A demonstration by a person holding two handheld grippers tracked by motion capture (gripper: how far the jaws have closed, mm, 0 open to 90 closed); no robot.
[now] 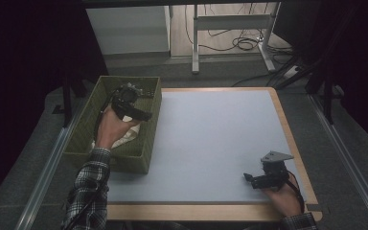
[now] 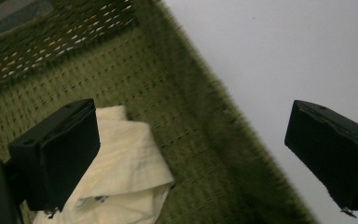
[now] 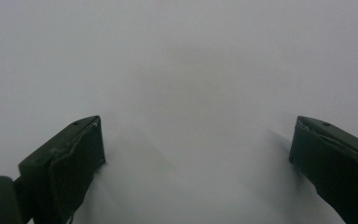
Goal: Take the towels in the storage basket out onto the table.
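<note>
A green woven basket [image 1: 149, 143] stands on the table's left side with a cream cloth [image 1: 126, 137] crumpled inside it. My left gripper [image 1: 141, 115] hovers over the basket, above the cloth and near the right wall, open and empty. In the left gripper view the cream cloth [image 2: 126, 172] lies under the left jaw, the basket wall [image 2: 200, 121] runs between the jaws, and my left gripper [image 2: 193, 140] spreads wide. My right gripper [image 1: 249, 179] rests low at the front right of the pale mat [image 1: 211, 139], pointing left. In its own view my right gripper [image 3: 196, 149] is open over bare mat [image 3: 191, 70].
The mat covers a wooden-edged table [image 1: 287, 129]. Beyond the far edge stand a white cabinet [image 1: 129, 28] and a desk frame [image 1: 230, 24] with cables on the floor. Dark curtains flank both sides.
</note>
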